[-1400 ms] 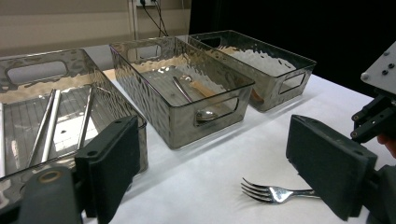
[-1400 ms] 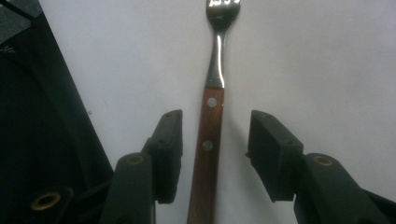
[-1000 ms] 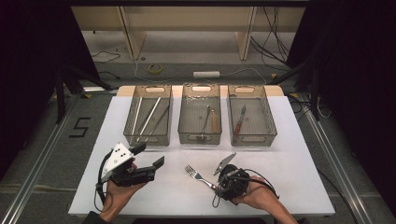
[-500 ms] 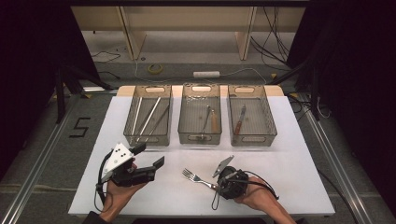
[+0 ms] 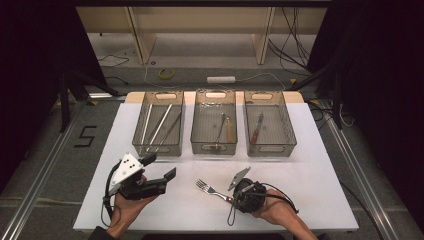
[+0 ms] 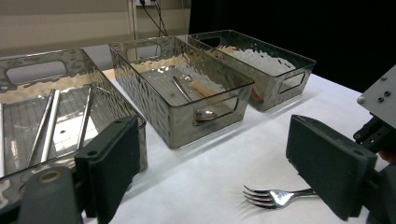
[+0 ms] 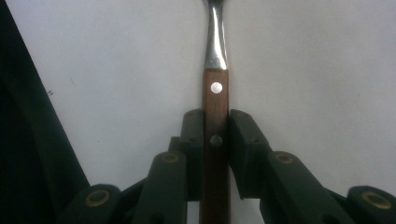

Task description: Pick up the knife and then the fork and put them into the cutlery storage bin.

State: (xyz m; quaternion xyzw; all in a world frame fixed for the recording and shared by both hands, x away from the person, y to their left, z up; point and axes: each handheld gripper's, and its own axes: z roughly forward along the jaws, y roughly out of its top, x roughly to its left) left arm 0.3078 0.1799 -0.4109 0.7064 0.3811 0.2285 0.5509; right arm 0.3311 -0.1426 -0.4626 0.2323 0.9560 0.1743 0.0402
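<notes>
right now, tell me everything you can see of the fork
The fork has a shiny metal head with tines and a slim metal neck running into a flat brown wooden handle set with two round rivets. It lies flat on the white table, in front of the middle bin, tines pointing away from the right claw. That claw's jaws have just been closing, and both pads now press the handle's sides. Only the table and this claw touch it.

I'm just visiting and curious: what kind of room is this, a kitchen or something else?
Probably a lab or recording setup, not a kitchen. A white table stands between dark curtains, cables trail over the floor behind it, and three metal bins hold sorted cutlery while a person works a fork with hand-held grippers.
</notes>
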